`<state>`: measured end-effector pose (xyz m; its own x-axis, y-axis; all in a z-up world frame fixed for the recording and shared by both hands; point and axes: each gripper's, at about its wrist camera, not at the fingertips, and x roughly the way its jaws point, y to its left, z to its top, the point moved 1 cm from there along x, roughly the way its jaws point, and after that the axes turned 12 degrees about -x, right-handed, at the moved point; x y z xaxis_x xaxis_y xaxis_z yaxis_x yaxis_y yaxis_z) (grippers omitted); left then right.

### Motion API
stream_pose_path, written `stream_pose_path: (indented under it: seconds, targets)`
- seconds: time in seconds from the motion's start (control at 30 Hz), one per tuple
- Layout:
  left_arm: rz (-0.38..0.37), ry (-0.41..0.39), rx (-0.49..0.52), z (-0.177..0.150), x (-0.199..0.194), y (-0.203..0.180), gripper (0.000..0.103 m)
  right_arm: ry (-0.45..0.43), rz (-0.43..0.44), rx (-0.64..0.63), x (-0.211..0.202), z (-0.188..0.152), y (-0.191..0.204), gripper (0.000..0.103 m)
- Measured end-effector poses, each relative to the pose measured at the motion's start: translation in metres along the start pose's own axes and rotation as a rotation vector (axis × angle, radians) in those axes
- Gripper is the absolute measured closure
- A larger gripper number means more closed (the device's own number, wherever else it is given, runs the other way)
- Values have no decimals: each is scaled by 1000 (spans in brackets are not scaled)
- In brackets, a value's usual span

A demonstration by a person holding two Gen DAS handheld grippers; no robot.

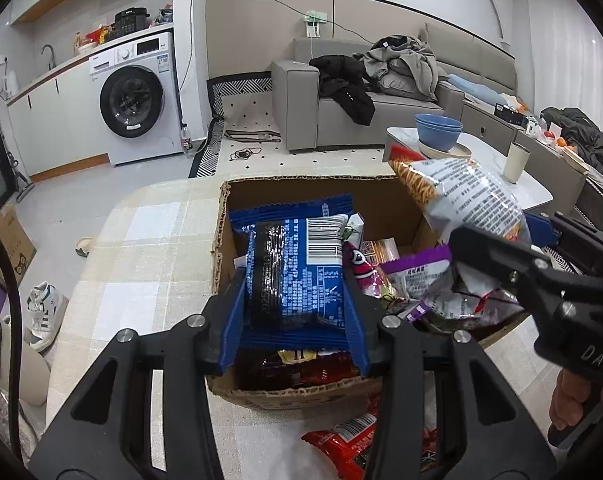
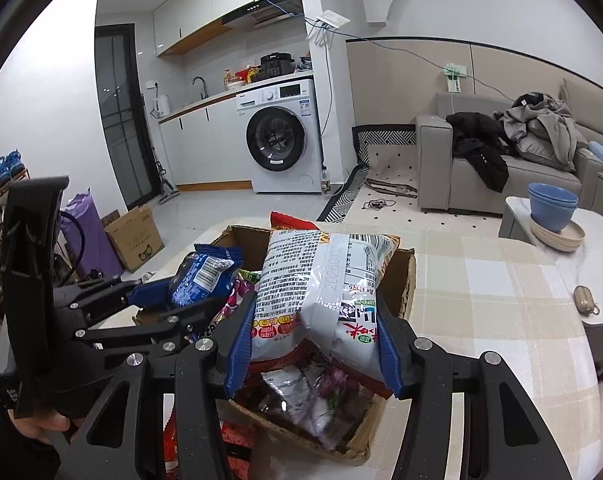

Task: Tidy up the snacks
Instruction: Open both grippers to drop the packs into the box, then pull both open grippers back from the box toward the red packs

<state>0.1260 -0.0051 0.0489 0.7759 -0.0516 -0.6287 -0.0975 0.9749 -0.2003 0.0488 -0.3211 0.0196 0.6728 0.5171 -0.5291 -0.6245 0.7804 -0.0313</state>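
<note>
A blue snack packet (image 1: 297, 276) with a barcode sits between the blue pads of my left gripper (image 1: 295, 308), which is shut on it above the open cardboard box (image 1: 221, 236). My right gripper (image 2: 313, 340) is shut on a silver and white noodle-snack bag (image 2: 325, 280), held over the same box (image 2: 405, 280). In the left wrist view that bag (image 1: 469, 196) hangs at the right with the right gripper (image 1: 541, 272) behind it. In the right wrist view the left gripper (image 2: 161, 300) shows at the left with its blue packet (image 2: 205, 276). Several packets (image 1: 413, 280) lie in the box.
The box stands on a checked tablecloth (image 1: 141, 256). A red packet (image 1: 341, 440) lies on the cloth in front of the box. A stack of blue bowls (image 1: 439, 130) on plates and a cream cup (image 1: 517, 162) stand on a white table beyond. A small brown pouch (image 2: 585, 300) lies at the right.
</note>
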Motion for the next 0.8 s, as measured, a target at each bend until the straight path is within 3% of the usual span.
stream_pose_path:
  seconds: [0.13,0.2,0.27,0.4,0.43,0.6,0.67,0.8]
  targets:
    - [12,10,25,-2,11,1,62,6,8,-9,6,1,0,48]
    - [20,8,34,-2,14,-1,62,6,16,-26,6,1,2,37]
    - [21,15,32,0,16,-2,62,3,5,-47,5,3,4,20]
    - [11,23,27,0,12,1,56,-16,-3,-66,-5,4,2,14]
    - [15,17,26,0,10,1,48,-18,2,-61,-8,3,0,12]
    - [-31,14,27,-9,-5,0,34,-32,-1,-36,-23,-3,-8,5]
    - [-57,19,35,-17,-12,-6,20,-24,2,-24,-28,-6,-11,2]
    - [-29,-11,65,-28,-30,-16,4,-28,14,10,-39,-12,-15,1]
